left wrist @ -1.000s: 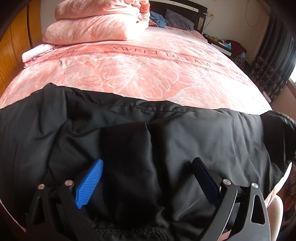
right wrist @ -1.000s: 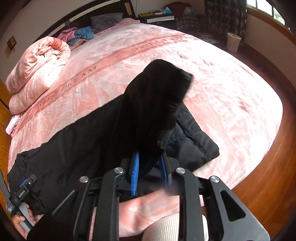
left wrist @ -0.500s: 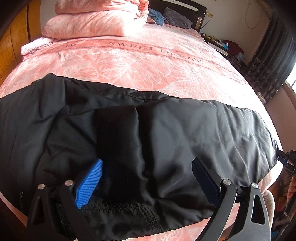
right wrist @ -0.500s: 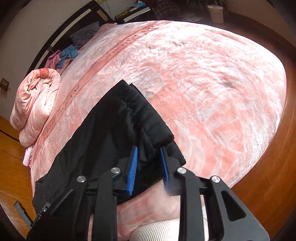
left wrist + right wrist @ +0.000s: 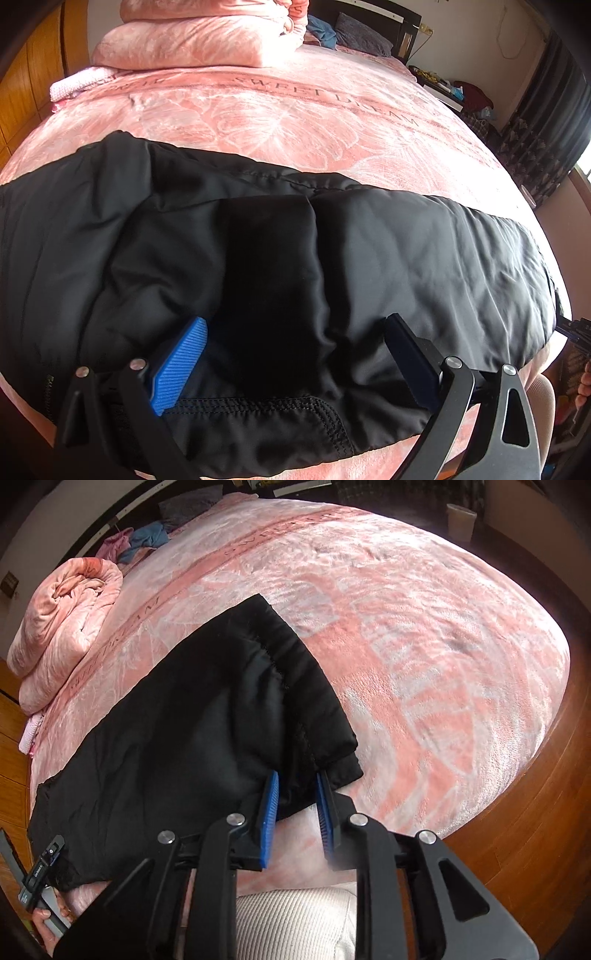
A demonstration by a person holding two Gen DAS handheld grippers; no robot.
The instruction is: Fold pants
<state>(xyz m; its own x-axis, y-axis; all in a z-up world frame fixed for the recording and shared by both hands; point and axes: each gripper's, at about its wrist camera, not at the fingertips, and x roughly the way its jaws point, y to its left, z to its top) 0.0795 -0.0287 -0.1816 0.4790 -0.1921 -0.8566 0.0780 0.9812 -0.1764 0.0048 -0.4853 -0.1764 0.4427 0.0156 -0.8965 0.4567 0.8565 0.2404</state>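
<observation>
Along the bed's [image 5: 332,122] near edge lie the black pants [image 5: 369,266]. Left gripper [image 5: 295,354] angles steeply down, fingers spread wide over the waistband. Right gripper [image 5: 295,805] tilts down likewise, fingers opening around the folded cuff.

The black pants [image 5: 258,266] run off the left wrist view's left edge. Their folded cloth hides the layers beneath. Nightstand clutter [image 5: 454,88] is too small to identify. A hand [image 5: 48,919] is cropped at the corner.
</observation>
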